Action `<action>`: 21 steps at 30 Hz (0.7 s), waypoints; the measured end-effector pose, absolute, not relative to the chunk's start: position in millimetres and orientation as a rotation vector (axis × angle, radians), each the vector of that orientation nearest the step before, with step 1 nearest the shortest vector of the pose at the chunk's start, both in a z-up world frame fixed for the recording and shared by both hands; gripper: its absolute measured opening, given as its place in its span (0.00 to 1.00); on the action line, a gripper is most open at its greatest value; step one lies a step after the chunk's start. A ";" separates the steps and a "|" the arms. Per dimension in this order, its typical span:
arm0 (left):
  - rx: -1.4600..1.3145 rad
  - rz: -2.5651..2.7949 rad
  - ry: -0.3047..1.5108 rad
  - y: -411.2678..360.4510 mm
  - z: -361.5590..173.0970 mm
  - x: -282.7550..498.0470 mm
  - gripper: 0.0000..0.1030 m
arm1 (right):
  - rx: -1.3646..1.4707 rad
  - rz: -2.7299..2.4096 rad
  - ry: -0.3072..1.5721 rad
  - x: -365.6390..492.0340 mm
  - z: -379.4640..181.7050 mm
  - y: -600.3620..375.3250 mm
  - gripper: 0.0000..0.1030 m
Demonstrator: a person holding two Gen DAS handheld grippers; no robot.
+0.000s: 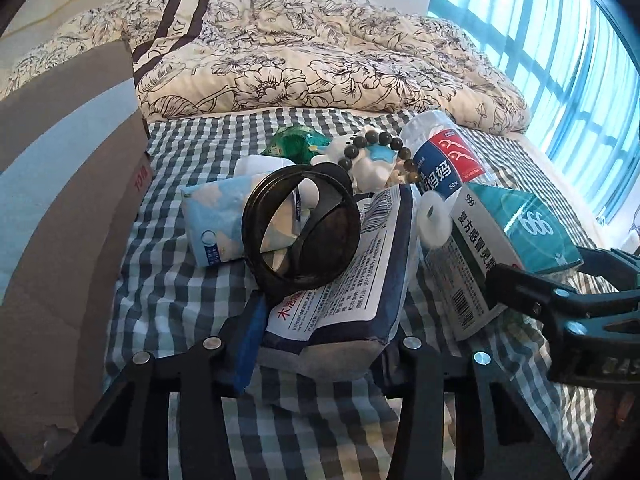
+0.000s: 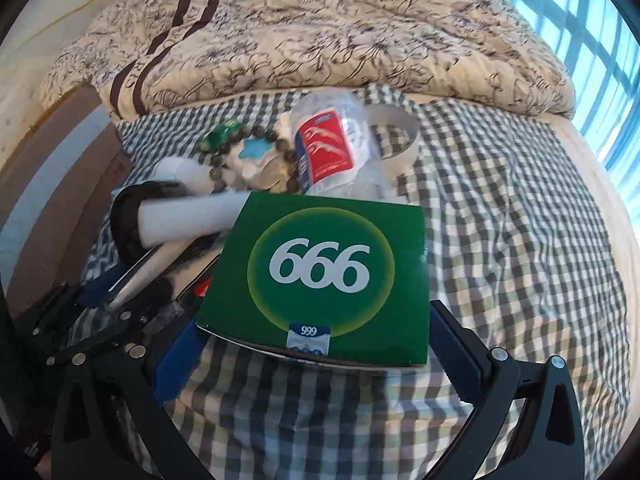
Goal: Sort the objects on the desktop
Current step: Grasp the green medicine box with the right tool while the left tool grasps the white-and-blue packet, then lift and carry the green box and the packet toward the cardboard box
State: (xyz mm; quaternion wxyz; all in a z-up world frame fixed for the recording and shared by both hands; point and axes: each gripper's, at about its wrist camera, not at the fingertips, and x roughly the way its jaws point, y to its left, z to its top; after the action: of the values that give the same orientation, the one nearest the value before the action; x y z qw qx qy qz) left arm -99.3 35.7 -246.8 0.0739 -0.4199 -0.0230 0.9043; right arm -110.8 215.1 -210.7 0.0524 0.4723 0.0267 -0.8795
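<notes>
My left gripper (image 1: pixel 320 340) is shut on a dark blue and white printed packet (image 1: pixel 352 280), which carries a black round frame (image 1: pixel 300 228). My right gripper (image 2: pixel 316 344) is shut on a green medicine box marked 999 (image 2: pixel 332 280); the box also shows in the left wrist view (image 1: pixel 512 240). Behind them lie a clear plastic jar with a red and blue label (image 2: pixel 332 152), a dark bead bracelet (image 2: pixel 224 156) around a white figure with a blue star (image 2: pixel 256 156), a green foil item (image 1: pixel 296 144) and a light blue tissue pack (image 1: pixel 212 220).
A cardboard box (image 1: pixel 60 240) stands at the left on the checked sheet (image 2: pixel 520 240). A floral quilt (image 1: pixel 320 52) is heaped at the back. A white tape ring (image 2: pixel 396 132) lies right of the jar. A window (image 1: pixel 560 40) is at the right.
</notes>
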 end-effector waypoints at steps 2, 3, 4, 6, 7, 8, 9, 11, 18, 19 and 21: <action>-1.251 2.718 -0.062 35.2 -243.1 -96.8 0.41 | 1.414 -2.681 0.118 -108.9 -209.1 213.7 0.92; -1.248 2.719 -0.061 34.8 -240.9 -95.6 0.39 | 1.404 -2.683 0.129 -107.6 -208.3 212.8 0.92; -1.241 2.721 -0.062 34.1 -237.7 -94.2 0.37 | 1.398 -2.685 0.134 -105.9 -207.7 211.9 0.91; -1.223 2.724 -0.071 32.1 -230.1 -91.1 0.30 | 1.386 -2.694 0.121 -102.7 -204.6 213.3 0.91; -1.216 2.726 -0.075 31.6 -227.0 -90.0 0.30 | 1.382 -2.702 0.113 -101.9 -202.3 215.0 0.91; -1.207 2.731 -0.080 31.1 -223.4 -88.7 0.30 | 1.377 -2.711 0.108 -101.1 -199.6 216.9 0.91; -1.198 2.735 -0.081 30.8 -219.3 -87.3 0.28 | 1.371 -2.720 0.100 -99.6 -196.1 219.2 0.91; -1.179 2.744 -0.076 30.3 -212.3 -84.0 0.28 | 1.357 -2.731 0.086 -96.7 -189.3 223.1 0.91; -1.115 2.777 -0.083 28.2 -181.9 -71.9 0.27 | 1.303 -2.770 0.048 -80.2 -162.7 232.3 0.91; -1.103 2.783 -0.083 27.4 -177.0 -69.2 0.27 | 1.296 -2.775 0.040 -77.8 -158.5 234.0 0.91; -1.078 2.795 -0.077 26.7 -166.3 -63.5 0.27 | 1.281 -2.785 0.028 -72.7 -150.5 236.6 0.91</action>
State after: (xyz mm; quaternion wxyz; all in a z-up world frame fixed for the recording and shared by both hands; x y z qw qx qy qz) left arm -63.5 26.7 -166.3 0.0722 -0.3589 -0.0257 0.9302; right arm -72.7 236.6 -150.5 0.0383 0.4175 0.0091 -0.9078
